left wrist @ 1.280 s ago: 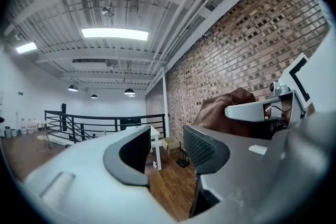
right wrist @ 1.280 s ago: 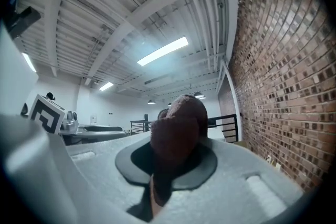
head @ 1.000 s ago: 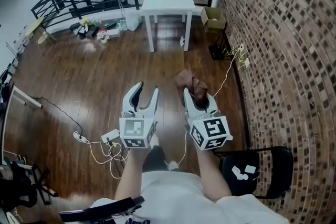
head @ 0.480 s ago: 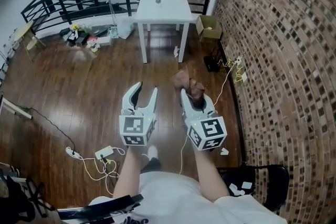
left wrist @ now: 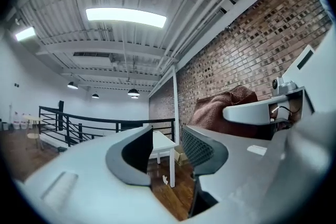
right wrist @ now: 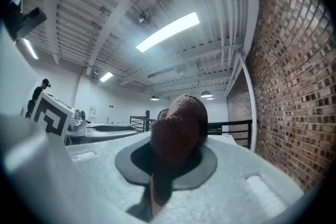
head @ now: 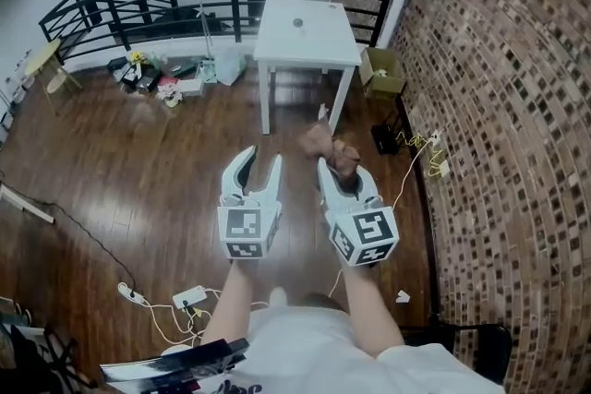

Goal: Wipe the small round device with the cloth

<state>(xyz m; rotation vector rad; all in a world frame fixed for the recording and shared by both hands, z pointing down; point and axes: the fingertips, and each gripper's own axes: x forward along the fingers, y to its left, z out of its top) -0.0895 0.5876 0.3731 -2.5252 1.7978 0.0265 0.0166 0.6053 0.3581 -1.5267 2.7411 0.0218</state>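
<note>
Head view: small round device point(head: 297, 22) on white table point(head: 319, 41), well ahead, roughly midway between both grippers' lines.
Left gripper view: left gripper point(left wrist: 164, 150) jaws just narrowed, small gap left, nothing in it; I see the table beyond.
Right gripper view: right gripper point(right wrist: 169, 162) clamped on brown cloth point(right wrist: 177, 126).

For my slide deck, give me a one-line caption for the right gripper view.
Right gripper clamped on a bunched brown cloth, held level beside a brick wall.

Round device point(head: 297, 22) too small, chair point(head: 494, 346) edge-cropped
</note>
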